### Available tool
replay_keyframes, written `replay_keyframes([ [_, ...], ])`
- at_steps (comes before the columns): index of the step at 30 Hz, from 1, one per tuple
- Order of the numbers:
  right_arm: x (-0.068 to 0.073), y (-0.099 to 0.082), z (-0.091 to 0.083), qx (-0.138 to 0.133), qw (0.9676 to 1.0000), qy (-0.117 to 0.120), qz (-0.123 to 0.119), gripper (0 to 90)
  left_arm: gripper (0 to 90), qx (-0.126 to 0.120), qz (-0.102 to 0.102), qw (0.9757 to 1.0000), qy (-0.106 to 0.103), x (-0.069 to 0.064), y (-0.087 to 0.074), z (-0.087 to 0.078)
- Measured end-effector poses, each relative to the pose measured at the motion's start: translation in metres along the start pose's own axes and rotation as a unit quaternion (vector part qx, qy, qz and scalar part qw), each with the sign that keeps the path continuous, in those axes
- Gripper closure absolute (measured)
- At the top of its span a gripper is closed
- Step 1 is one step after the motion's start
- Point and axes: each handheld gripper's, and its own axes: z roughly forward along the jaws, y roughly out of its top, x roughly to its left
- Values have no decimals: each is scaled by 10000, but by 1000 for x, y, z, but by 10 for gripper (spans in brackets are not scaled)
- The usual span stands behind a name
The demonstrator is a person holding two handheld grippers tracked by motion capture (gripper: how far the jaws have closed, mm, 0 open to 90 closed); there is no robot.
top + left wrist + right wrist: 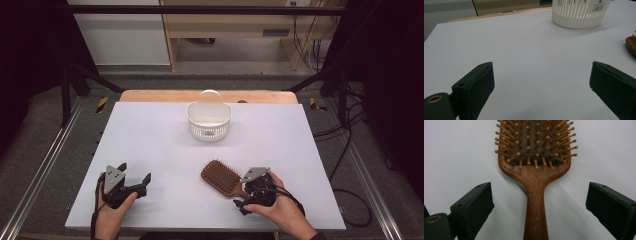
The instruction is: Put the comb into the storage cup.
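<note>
In the high view we see our right gripper (239,195) over the handle end of a wooden hairbrush (220,177), which lies bristles up on the white table (150,145), near its front edge and right of centre. Our left gripper (135,177) rests near the front left of the table, well apart from the brush, its jaws spread wide with nothing between them. A white slotted basket (209,120) stands farther back, near the middle of the table's far edge.

In the left gripper view our left gripper (541,82) stands wide open over bare table, with the basket (579,13) ahead to the right and an edge of the hairbrush (631,45) at the far right.

In the right gripper view our right gripper (539,205) is wide open, a jaw on either side of the hairbrush (535,170) handle and neither touching it; the handle runs up the middle between them to the bristled head.
</note>
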Motion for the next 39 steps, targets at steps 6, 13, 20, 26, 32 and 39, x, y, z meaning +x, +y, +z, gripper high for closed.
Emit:
replay_keyframes([
  [6, 2, 4, 4, 145, 9998, 64, -72, 69, 57, -1, 21, 10000, -24, -1, 0, 0],
  [13, 2, 7, 7, 279, 9995, 132, -121, 147, 61, -89, 43, 9999, -24, -1, 2, -2],
  [20, -2, 12, 8, 575, 9981, 230, -48, 370, 62, -77, 39, 10000, -32, -1, 2, -1],
  [26, -5, 14, 8, 777, 9964, 349, 14, 485, 62, -77, 37, 10000, -39, -1, 2, -1],
  [32, -5, 13, 12, 874, 9955, 357, 43, 539, 62, -91, 31, 9999, -45, -1, 2, -1],
  [39, -7, 15, 12, 936, 9950, 338, 10, 601, 62, -78, 41, 9999, -55, -2, 2, -1],
])
